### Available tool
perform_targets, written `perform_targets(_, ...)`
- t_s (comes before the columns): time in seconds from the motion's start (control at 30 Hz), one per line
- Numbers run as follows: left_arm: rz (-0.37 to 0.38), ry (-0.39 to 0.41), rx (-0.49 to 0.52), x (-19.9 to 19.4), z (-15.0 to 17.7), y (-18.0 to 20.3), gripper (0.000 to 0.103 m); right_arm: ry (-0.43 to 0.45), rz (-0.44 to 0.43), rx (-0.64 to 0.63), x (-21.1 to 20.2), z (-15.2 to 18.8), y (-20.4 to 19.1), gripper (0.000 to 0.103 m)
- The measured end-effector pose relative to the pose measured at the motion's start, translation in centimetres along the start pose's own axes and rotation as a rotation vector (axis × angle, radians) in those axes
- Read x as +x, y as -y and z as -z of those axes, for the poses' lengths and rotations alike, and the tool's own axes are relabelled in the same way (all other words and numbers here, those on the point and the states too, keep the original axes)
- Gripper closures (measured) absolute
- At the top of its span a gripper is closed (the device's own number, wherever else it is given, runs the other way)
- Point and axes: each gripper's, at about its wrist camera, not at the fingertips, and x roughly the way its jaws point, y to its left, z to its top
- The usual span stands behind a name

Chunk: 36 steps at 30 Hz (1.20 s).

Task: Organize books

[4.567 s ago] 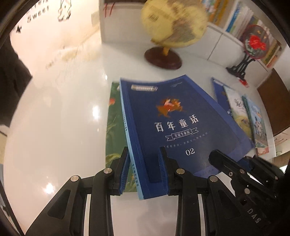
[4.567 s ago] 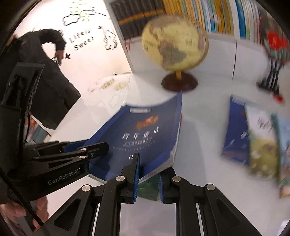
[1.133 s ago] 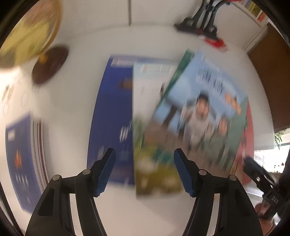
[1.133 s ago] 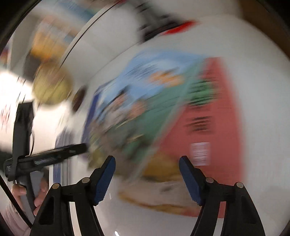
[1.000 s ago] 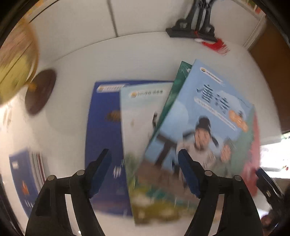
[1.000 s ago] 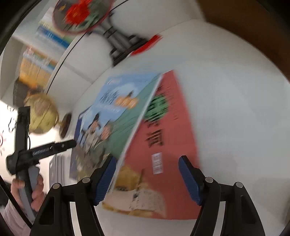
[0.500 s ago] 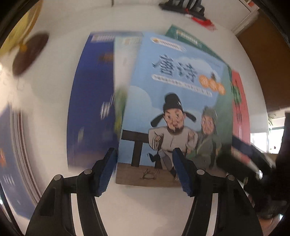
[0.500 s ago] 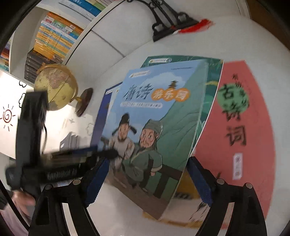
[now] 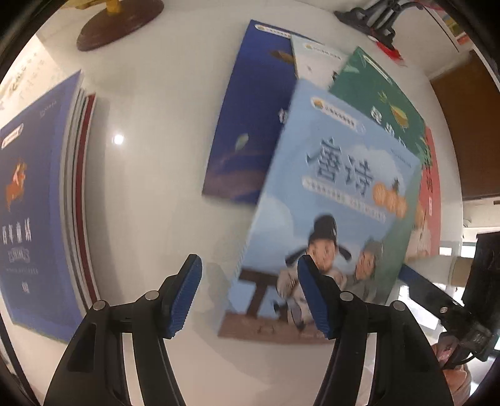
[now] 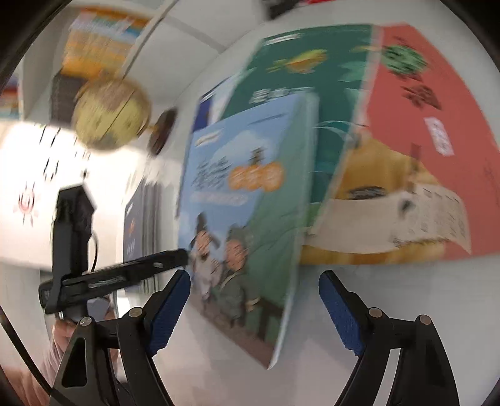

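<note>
In the left wrist view the left hand-held gripper (image 9: 250, 295) is spread wide with nothing between its blue ribbed pads; its right pad overlaps the lower left corner of the light-blue book (image 9: 331, 200), though contact cannot be told. That book lies topmost on a fanned pile on the glossy white surface (image 9: 150, 175), at about 2 o'clock from the gripper; its cover shows large dark Chinese characters, orange circles and two cartoon men in old-style robes above a brown strip. Under it, fanning out toward 12 and 1 o'clock, lie a dark-blue book (image 9: 247, 118), a pale book (image 9: 315, 61), a green book (image 9: 375, 90) and a red book (image 9: 432, 187) at the right edge. At 9 o'clock, well apart from the pile, sits a stack (image 9: 40, 200) topped by a dark-blue cover with an orange figure. Farther off at 11 o'clock is a globe base (image 9: 120, 23). In the right wrist view the right hand-held gripper (image 10: 254, 307) is likewise wide open and empty, with the light-blue book's (image 10: 243, 200) near edge lying between its pads. Beyond, blurred, are the green book (image 10: 300, 71) and the red book (image 10: 406, 125), the latter with a beige illustrated lower part. The left gripper reaches in from 9 o'clock, its tip at the light-blue book's left edge. The globe (image 10: 109, 114) stands at 10 o'clock.
</note>
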Motion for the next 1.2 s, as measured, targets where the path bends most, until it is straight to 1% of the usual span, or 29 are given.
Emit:
perform_targets(0.07, -0.044, -0.010, 0.030, 0.6, -0.7, 0.1, 0.042, 0.020, -0.052, 0.053, -0.3, -0.2, 1.0, 0.020)
perform_targets(0.13, -0.035, 0.005, 0.033, 1.3, -2.1, 1.1, 0.042, 0.015, -0.057, 0.065, -0.4, -0.2, 1.2, 0.020)
perform_targets(0.2, -0.020, 0.014, 0.023, 1.3, -2.3, 0.6, 0.041, 0.030, -0.053, 0.022, -0.4, 0.1, 0.8, 0.019)
perform_targets(0.23, -0.006, 0.019, 0.006, 1.0, -1.3, 0.3, 0.037, 0.039, -0.054, 0.001, -0.4, 0.4, 0.7, 0.019)
perform_targets(0.27, 0.013, 0.031, -0.017, 1.1, -1.3, -0.2, 0.026, 0.052, -0.055, -0.020, -0.5, 0.7, 0.6, 0.019)
perform_targets(0.3, 0.014, 0.032, -0.019, 1.0, -0.9, -0.8, 0.017, 0.065, -0.056, -0.034, -0.5, 0.9, 0.5, 0.019)
perform_targets(0.33, -0.004, 0.011, -0.004, 1.5, -1.0, -0.8, 0.000, 0.083, -0.060, -0.044, -0.6, 1.2, 0.5, 0.019)
perform_targets(0.37, -0.069, -0.005, 0.046, 2.2, -1.1, -0.3, 0.000, 0.093, -0.063, -0.046, -0.6, 1.4, 0.5, 0.019)
perform_targets(0.4, -0.068, 0.001, 0.076, 2.1, -0.4, 0.4, 0.000, 0.102, -0.062, -0.049, -0.7, 1.5, 0.5, 0.019)
perform_targets(0.43, -0.058, 0.006, 0.101, 2.2, -0.5, 0.7, 0.000, 0.103, -0.056, -0.052, -0.6, 1.5, 0.5, 0.019)
perform_targets(0.5, -0.058, 0.012, 0.103, 2.4, -0.7, 0.9, 0.000, 0.095, -0.045, -0.060, 0.2, 1.0, -0.3, 0.014)
perform_targets(0.53, -0.054, 0.022, 0.100, 2.5, -0.6, 1.1, 0.000, 0.089, -0.046, -0.062, 0.3, 1.0, -0.5, 0.014)
perform_targets(0.57, -0.050, 0.036, 0.094, 2.5, -0.7, 1.0, 0.000, 0.078, -0.055, -0.061, 0.6, 0.9, -0.8, 0.014)
perform_targets(0.6, -0.048, 0.045, 0.089, 2.5, -0.8, 0.9, 0.001, 0.060, -0.081, -0.051, 1.0, 0.9, -0.9, 0.014)
perform_targets(0.63, -0.040, 0.062, 0.077, 2.4, -0.2, 0.9, 0.001, 0.034, -0.123, -0.026, 1.6, 0.8, -1.0, 0.012)
perform_targets(0.7, -0.034, 0.090, 0.075, 2.4, 0.2, 0.7, 0.001, 0.045, -0.134, 0.004, 1.8, 0.9, -1.1, 0.012)
perform_targets(0.73, -0.037, 0.100, 0.091, 2.1, 1.1, 0.6, 0.001, 0.049, -0.146, 0.016, 1.8, 1.0, -1.0, 0.012)
perform_targets(0.8, -0.034, 0.109, 0.126, 1.9, 1.8, 1.2, 0.001, 0.049, -0.179, 0.037, 1.8, 1.1, -0.6, 0.012)
perform_targets(0.83, -0.028, 0.100, 0.141, 2.1, 1.9, 1.5, 0.001, 0.046, -0.214, 0.067, 1.8, 1.1, -0.1, 0.012)
perform_targets(0.87, -0.024, 0.086, 0.148, 2.0, 2.2, 2.0, 0.001, 0.044, -0.231, 0.084, 1.9, 1.1, 0.1, 0.013)
perform_targets(0.93, -0.019, 0.027, 0.163, 2.4, 2.6, 3.3, 0.001, 0.034, -0.249, 0.102, 1.9, 1.0, 0.3, 0.013)
perform_targets(0.97, -0.030, -0.013, 0.182, 2.6, 2.6, 3.8, 0.002, 0.027, -0.250, 0.094, 1.9, 1.1, 0.3, 0.013)
perform_targets(1.0, -0.058, -0.030, 0.197, 2.8, 2.8, 4.4, 0.000, 0.022, -0.242, 0.074, 2.0, 1.1, 0.0, 0.014)
perform_targets(1.03, -0.072, -0.034, 0.211, 3.0, 2.9, 4.7, 0.000, 0.026, -0.224, 0.061, 2.0, 1.2, -0.3, 0.019)
perform_targets(1.07, -0.066, -0.034, 0.202, 2.9, 2.9, 4.6, 0.004, 0.030, -0.192, 0.042, 1.9, 1.3, -0.6, 0.022)
perform_targets(1.1, -0.063, -0.024, 0.192, 2.8, 2.9, 4.6, 0.008, 0.033, -0.162, 0.028, 1.8, 1.3, -0.8, 0.031)
perform_targets(1.13, -0.053, -0.012, 0.166, 2.3, 2.8, 4.0, 0.020, 0.036, -0.127, 0.019, 1.6, 1.3, -0.9, 0.047)
perform_targets(1.17, -0.041, -0.005, 0.145, 1.8, 3.2, 3.3, 0.034, 0.038, -0.091, 0.016, 1.5, 1.3, -0.9, 0.054)
perform_targets(1.2, -0.025, 0.002, 0.125, 1.6, 3.9, 2.7, 0.042, 0.042, -0.050, 0.030, 1.3, 1.2, -0.4, 0.070)
